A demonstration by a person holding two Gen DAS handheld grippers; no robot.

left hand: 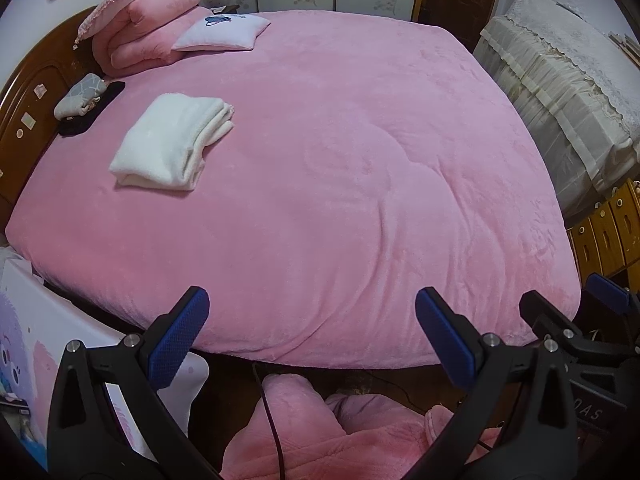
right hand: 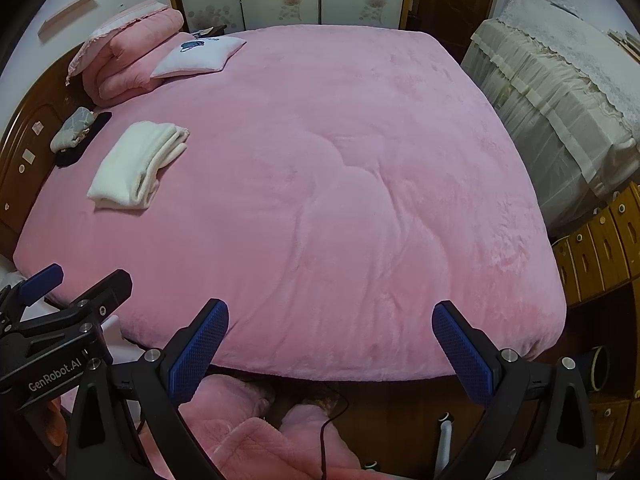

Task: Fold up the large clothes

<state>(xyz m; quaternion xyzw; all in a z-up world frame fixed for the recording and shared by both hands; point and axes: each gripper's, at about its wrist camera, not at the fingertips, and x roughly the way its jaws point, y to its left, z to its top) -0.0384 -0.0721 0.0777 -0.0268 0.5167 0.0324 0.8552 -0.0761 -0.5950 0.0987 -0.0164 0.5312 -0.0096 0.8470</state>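
While both tongs [left hand: 312, 320] [right hand: 330, 336] gape empty, folded white garment [left hand: 172, 142] lies well apart.

Pink bed [left hand: 320, 184] bears folded white garment [left hand: 172, 148].

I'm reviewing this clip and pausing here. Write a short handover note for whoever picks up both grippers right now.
Left gripper: open, empty, held above the near edge of the bed.
Right gripper: open, empty, beside the left one, also at the near edge.
Things: a folded white garment lies on the pink cover toward the headboard. A pink fleece garment is bunched below the bed's near edge.
Done: the white piece looks folded and set aside.
Left: probably lift the pink garment onto the bed, spread it and fold it.
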